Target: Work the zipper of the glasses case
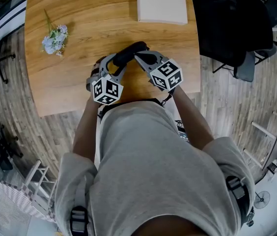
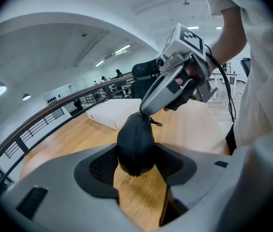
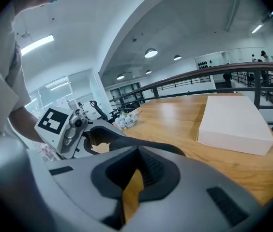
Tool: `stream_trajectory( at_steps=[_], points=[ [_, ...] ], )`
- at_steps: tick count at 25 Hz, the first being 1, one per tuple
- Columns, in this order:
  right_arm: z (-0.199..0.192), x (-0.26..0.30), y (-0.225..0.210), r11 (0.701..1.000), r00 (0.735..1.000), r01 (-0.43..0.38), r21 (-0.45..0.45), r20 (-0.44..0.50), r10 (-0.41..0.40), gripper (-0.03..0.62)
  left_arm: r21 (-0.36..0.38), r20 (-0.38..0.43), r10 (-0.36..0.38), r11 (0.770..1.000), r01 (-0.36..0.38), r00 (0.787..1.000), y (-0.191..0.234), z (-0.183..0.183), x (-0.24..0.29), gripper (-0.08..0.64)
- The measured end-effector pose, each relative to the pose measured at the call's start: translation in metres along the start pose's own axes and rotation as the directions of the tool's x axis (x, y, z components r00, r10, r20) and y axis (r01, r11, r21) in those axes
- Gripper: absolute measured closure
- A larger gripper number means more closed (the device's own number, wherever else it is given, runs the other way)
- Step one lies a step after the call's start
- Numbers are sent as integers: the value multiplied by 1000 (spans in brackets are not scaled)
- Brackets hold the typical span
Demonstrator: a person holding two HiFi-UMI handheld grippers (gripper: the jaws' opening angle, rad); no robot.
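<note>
A small bunch of pale flowers (image 1: 55, 37) lies on the desk (image 1: 74, 90), well off to the left of the left hand-held gripper (image 1: 113, 63) and a little beyond it. That left hand-held gripper is clamped on the near end of the black glasses case (image 2: 135, 146). Its two pads press the rounded end from either side, and the case is lifted clear of the wood below. The zipper (image 2: 135, 129) runs up the middle of the case, facing the left gripper's camera.

At the far end of the case, the right hand-held gripper (image 2: 144, 111) comes in from the right with its jaws fully together. Its tip touches the case just where the zipper ends. The small zipper pull (image 2: 156, 123) sticks out just beside that tip; whether the jaws pinch it cannot be told.

Beyond the right hand-held gripper, well apart from it, a flat white box (image 1: 161, 3) rests at the desk's far edge.
</note>
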State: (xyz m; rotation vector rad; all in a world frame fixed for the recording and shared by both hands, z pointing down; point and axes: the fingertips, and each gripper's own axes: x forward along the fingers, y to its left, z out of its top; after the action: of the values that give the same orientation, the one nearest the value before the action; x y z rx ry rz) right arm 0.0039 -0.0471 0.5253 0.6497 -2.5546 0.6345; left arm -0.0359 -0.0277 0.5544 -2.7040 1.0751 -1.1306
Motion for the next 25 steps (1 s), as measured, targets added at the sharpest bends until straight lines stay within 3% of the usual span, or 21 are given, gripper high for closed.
stream_trajectory(
  at_steps=[25],
  points=[
    [6,12,32,998,999,-46,-52,6,46,566,25,-49,32,999,-31,998,3,5,3,307]
  ],
)
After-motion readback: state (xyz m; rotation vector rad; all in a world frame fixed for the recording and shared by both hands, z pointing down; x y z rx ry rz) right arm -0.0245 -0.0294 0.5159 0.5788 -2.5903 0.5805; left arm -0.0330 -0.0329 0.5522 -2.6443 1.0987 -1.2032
